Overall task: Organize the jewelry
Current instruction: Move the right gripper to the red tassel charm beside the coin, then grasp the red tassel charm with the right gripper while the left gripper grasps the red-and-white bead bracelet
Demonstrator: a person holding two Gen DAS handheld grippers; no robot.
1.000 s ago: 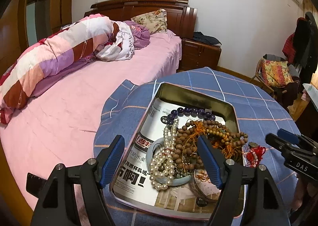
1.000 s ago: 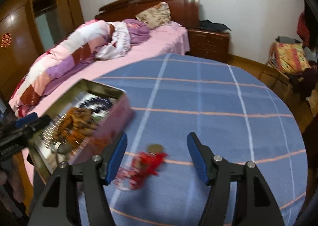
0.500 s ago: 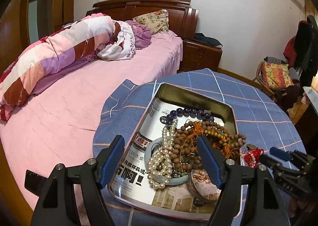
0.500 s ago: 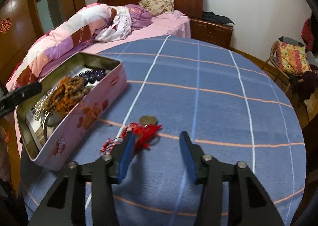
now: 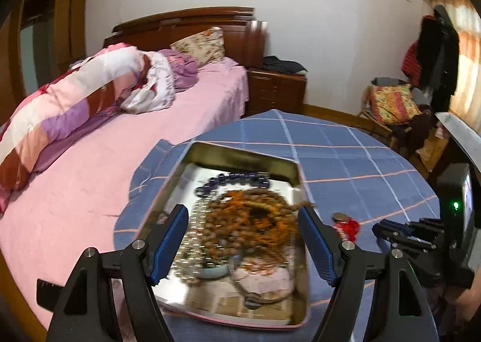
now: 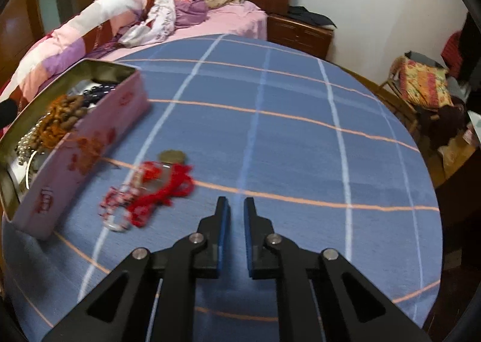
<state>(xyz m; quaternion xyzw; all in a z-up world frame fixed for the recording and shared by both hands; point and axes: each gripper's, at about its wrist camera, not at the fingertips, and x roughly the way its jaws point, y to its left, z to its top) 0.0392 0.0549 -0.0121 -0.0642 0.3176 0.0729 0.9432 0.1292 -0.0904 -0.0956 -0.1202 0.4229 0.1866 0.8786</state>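
On round table, bedroom: right gripper (image 6: 237, 206) closing on nothing, left gripper (image 5: 243, 221) wide over tin.
Right jaws nearly together, only blue plaid tablecloth (image 6: 300, 146) between them; red cord jewelry (image 6: 156, 188) lies just left, untouched, beside the pink tin (image 6: 90, 143) (beads, pearls piled inside, blurred). Left holds nothing. Beyond: pink bed (image 5: 120, 143), rolled quilt (image 5: 75, 101), wooden headboard (image 5: 186, 20), nightstand (image 5: 276, 89), cushioned chair (image 5: 390, 104).

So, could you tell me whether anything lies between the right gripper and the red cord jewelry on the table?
Nothing visible does: only bare blue tablecloth separates the right gripper, its empty jaws closing, from the red cord jewelry.
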